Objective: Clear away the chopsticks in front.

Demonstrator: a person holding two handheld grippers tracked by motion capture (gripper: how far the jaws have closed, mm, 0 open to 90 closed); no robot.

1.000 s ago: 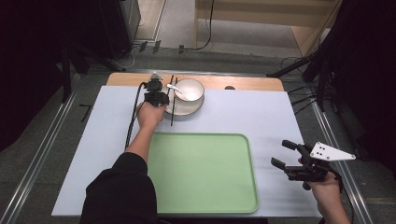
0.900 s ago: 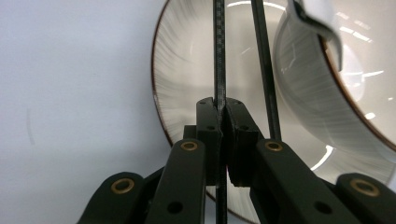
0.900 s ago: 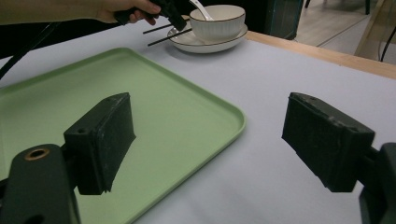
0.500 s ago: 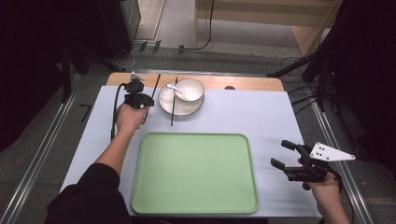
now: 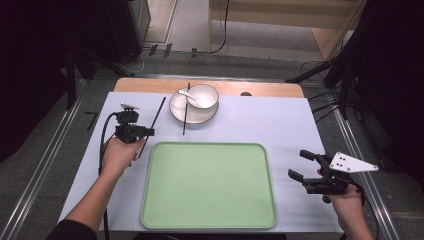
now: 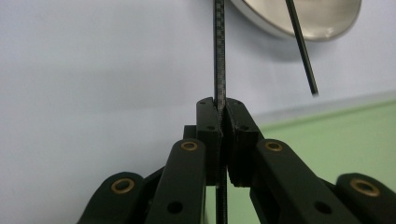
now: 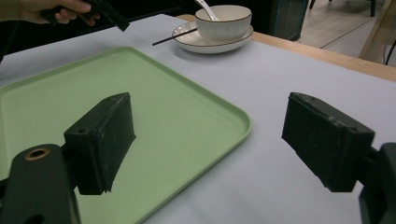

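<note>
Jaws of the left gripper point(image 6: 219, 119) are clamped tight on a black chopstick point(image 6: 219, 56), which runs up between the pads, beyond the far left corner of the green tray point(image 5: 209, 190). A second chopstick point(image 5: 185, 111) leans across the plate point(image 5: 178, 111) under the white bowl point(image 5: 202, 95), beyond the tray's far edge. The right gripper point(image 7: 208, 140), jaws wide apart and empty, hovers off the tray's right edge.

Bowl point(image 5: 201, 97) on plate point(image 5: 180, 111), apparently, behind tray point(image 5: 150, 210).
</note>
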